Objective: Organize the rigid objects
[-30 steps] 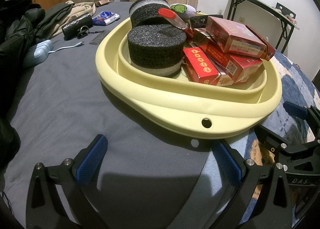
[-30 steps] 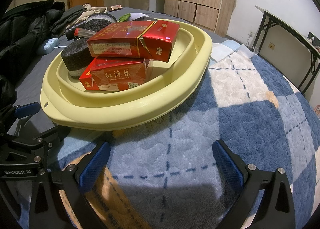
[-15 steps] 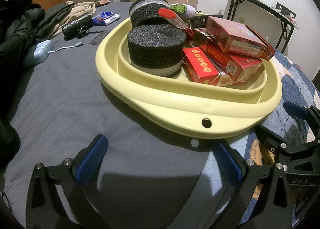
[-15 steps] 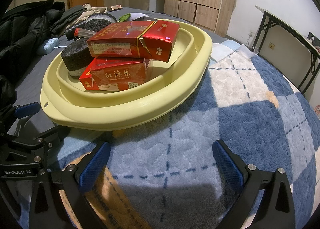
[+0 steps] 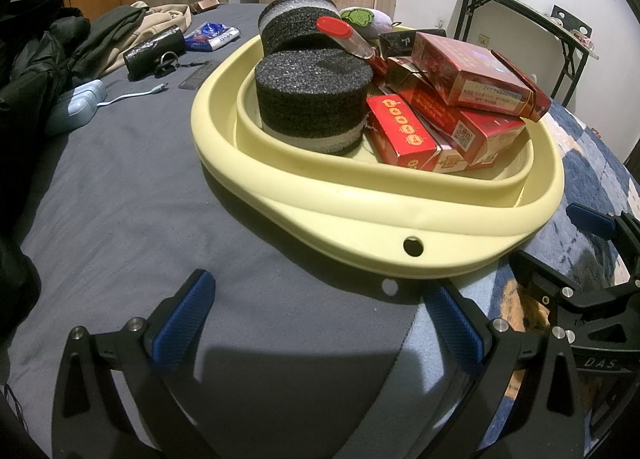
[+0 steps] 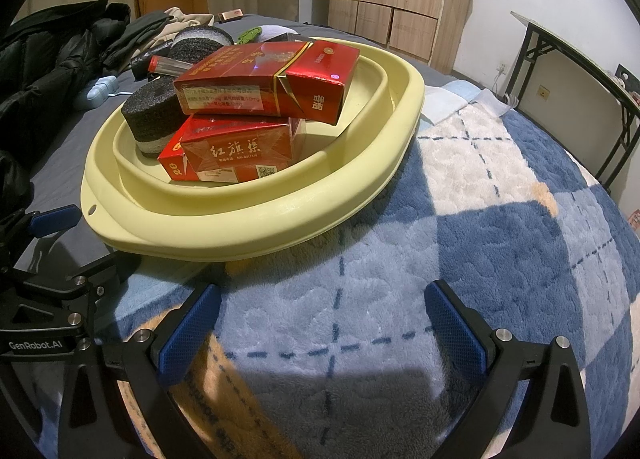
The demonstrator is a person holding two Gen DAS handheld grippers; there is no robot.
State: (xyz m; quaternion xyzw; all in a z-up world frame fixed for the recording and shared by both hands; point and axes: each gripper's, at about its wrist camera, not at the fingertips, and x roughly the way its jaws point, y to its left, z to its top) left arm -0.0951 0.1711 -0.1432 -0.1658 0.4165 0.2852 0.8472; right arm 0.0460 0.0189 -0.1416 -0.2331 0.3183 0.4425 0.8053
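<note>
Pale yellow basin point(image 5: 360, 215) on bed, two black foam discs point(image 5: 314, 99) at its left side – one behind the other, red cartons point(image 6: 260, 89) stacked askew at right, red-capped clear tube point(image 5: 346, 37) lying across top

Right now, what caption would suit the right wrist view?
Open right gripper hovers over a plaid blanket, facing a yellow basin stacked with red boxes.

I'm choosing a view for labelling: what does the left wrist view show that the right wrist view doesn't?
Only the left wrist view: a comb and a blue-and-white packet on the grey sheet.

Only the right wrist view: the blue checked blanket and the wooden drawers.

Both: the yellow basin holding red boxes and foam discs; each gripper's jaws stand open, holding nothing.
</note>
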